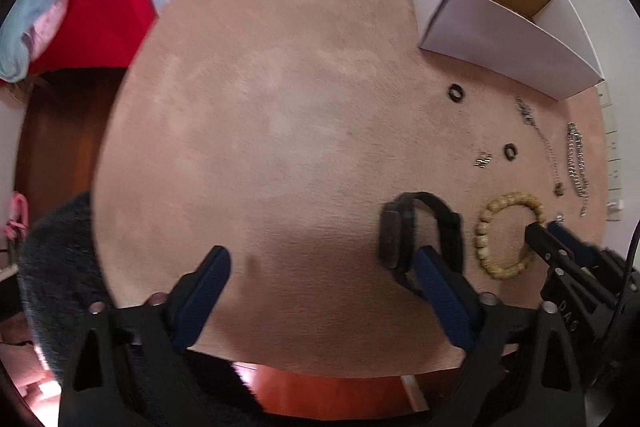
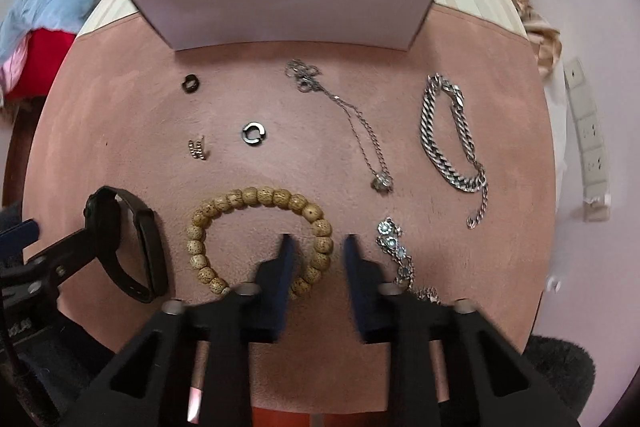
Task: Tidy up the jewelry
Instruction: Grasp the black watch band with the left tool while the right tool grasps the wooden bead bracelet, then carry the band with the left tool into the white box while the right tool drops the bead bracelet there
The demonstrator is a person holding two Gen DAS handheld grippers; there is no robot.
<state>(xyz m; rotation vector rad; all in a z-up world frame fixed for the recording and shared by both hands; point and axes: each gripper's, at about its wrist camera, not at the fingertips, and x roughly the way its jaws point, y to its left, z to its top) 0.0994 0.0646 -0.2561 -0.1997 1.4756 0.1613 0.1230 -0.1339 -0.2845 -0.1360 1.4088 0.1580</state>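
We held our right gripper (image 2: 318,247) with its fingers open around one side of the bead bracelet (image 2: 256,197) on the pink surface (image 2: 120,115). Our left gripper (image 1: 322,263) was wide open, one finger touching the black watch (image 1: 400,227). The white box (image 2: 288,11) sat behind the chains.

From my right wrist view, the fingers (image 2: 280,279) cover part of the bead bracelet (image 2: 256,197); beside it, the flower chain's (image 2: 394,243) lower end is hidden too.
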